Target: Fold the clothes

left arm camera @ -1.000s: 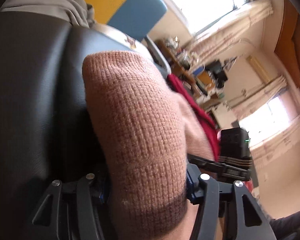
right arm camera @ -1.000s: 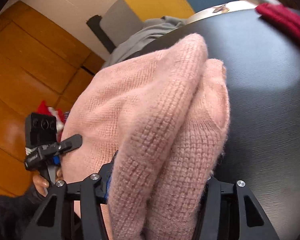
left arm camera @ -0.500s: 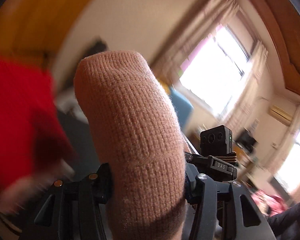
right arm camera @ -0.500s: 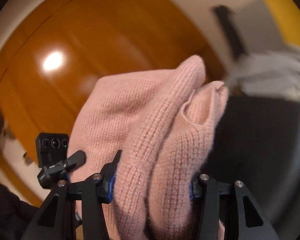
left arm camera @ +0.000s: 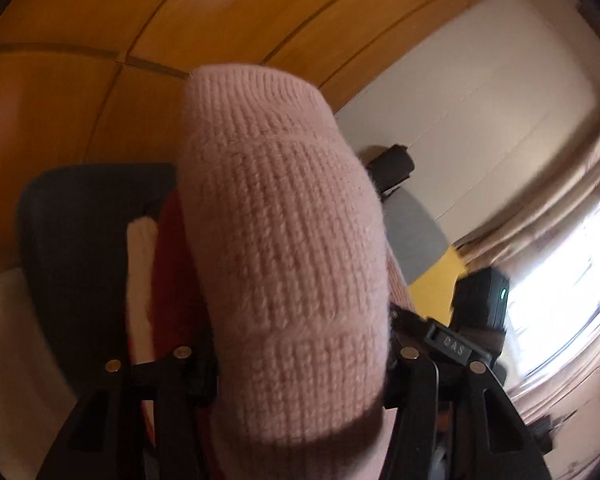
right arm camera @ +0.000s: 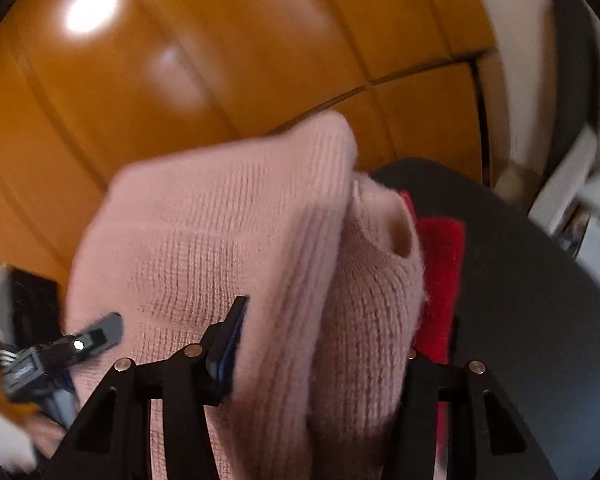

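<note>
Pink knit sweater bunched, lifted, pinched at two folded edges.

Orange-brown wooden panels fill the upper background, a bright glare spot on them in the right wrist view. A white wall meets beige curtains beside a bright window — a yellow patch sits below grey upholstery.

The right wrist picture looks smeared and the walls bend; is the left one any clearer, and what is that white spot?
Right wrist view: motion blur smears the orange wooden panels; the white spot is glare on them. Left wrist view: the pink knitted sweater shows crisp stitches, the bright window is blown out. Fisheye lenses curve straight lines in both.
</note>
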Motion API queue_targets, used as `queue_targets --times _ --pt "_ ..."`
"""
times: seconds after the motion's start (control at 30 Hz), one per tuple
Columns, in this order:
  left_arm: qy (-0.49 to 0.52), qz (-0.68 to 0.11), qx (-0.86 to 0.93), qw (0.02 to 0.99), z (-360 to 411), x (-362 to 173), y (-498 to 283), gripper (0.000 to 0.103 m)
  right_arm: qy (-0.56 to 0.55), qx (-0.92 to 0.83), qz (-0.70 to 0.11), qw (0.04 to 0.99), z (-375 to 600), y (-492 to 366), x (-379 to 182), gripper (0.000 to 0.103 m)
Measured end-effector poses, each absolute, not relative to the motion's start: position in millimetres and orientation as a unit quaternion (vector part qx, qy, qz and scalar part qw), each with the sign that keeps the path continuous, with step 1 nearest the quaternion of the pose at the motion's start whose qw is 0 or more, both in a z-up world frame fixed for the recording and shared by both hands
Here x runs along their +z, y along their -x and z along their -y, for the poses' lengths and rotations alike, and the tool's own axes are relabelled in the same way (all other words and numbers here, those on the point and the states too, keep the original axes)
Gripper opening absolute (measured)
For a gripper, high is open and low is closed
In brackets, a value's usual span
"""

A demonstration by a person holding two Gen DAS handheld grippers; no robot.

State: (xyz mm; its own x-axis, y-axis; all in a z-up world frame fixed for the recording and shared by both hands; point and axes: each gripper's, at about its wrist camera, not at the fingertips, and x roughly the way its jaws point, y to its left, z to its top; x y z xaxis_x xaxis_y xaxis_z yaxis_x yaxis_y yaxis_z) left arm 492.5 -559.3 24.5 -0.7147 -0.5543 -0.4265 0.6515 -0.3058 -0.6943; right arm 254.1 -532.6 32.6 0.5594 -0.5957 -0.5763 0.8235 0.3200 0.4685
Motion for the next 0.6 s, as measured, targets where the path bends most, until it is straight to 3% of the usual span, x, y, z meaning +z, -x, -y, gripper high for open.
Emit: queue_targets --times 0.07,0.17,0.33,0.4,0.6 --pt "-0.042 -0.439 -0.816 0.373 563 43 -497 0.054 -0.392 -0.437 -0.102 0.803 536 -250 36 0.047" --pt "-0.068 -0.389 -0.835 0.384 566 68 -484 0.054 -0.337 -0.438 -0.118 0.825 528 -264 64 0.040" --pt "-0.085 -0.425 -0.820 0.373 574 40 -480 0.055 -0.331 -0.461 -0.152 0.809 538 -263 73 0.038" --pt "-0.080 -0.450 -0.812 0.363 571 20 -481 0.058 -0.346 -0.474 -0.184 0.788 541 -246 55 0.045" --pt "-0.087 -0.442 -0.810 0.376 561 38 -488 0.064 -0.360 -0.486 -0.139 0.784 526 -237 57 0.060"
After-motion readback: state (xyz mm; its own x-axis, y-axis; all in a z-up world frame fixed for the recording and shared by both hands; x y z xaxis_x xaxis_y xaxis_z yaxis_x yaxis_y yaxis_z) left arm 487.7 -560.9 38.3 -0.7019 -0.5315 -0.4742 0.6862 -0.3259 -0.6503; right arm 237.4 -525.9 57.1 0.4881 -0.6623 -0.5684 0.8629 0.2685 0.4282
